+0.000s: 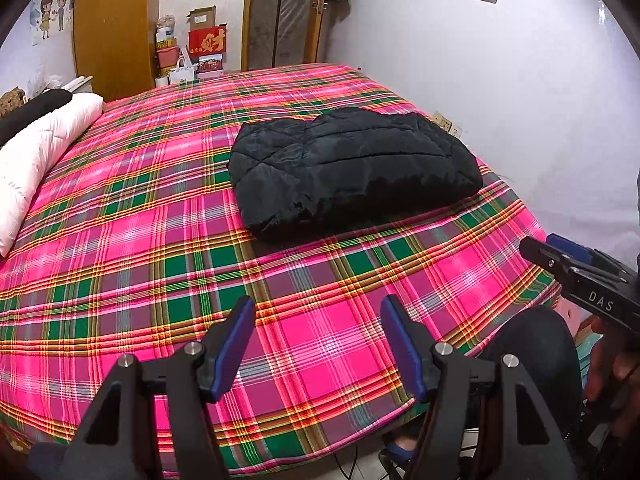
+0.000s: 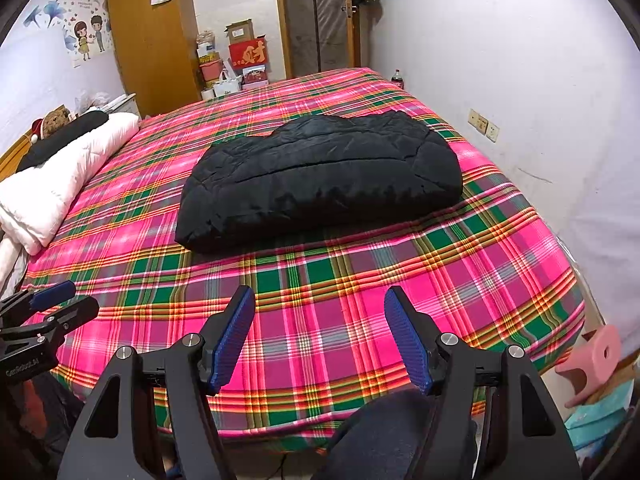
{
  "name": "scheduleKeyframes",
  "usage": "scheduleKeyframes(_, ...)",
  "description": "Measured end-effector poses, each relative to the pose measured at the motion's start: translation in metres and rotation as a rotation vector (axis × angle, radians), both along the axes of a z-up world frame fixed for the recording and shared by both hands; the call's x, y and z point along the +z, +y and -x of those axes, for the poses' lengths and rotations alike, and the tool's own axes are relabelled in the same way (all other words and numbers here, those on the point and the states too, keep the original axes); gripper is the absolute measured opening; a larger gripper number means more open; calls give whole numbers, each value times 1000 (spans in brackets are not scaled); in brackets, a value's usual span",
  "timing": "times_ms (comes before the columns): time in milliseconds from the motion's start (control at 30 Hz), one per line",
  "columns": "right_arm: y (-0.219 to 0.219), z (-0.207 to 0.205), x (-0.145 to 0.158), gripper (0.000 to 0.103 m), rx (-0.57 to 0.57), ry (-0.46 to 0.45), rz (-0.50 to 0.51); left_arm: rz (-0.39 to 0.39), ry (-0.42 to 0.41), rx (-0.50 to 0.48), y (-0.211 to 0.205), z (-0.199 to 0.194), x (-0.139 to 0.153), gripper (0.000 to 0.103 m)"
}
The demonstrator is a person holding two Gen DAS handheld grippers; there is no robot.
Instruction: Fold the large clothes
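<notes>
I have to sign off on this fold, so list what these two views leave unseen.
- Black jacket: its underside and far edge are hidden by its own bulk in both views; sleeves and zip cannot be made out.
- Bed: the near edge is cut off by the left claw in its own view.
- Bottle by the wall: too small to read, right view only.
- Person's hand: cut by the left view's edge.
</notes>
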State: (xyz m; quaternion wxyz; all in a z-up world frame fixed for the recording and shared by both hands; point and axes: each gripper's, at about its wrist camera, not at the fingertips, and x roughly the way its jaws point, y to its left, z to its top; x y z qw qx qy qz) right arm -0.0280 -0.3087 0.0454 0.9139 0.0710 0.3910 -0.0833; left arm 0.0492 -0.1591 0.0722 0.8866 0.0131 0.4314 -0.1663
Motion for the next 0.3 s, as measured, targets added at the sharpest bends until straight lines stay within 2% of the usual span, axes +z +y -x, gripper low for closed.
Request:
scheduleKeyframes(167, 2, 1, 1, 67, -6, 2, 1, -30, -31, 16, -2, 3, 1, 67)
scheduleKeyframes(300, 0, 1, 1, 67, -6, 1, 1, -26, -25, 20, -2, 2, 0, 67)
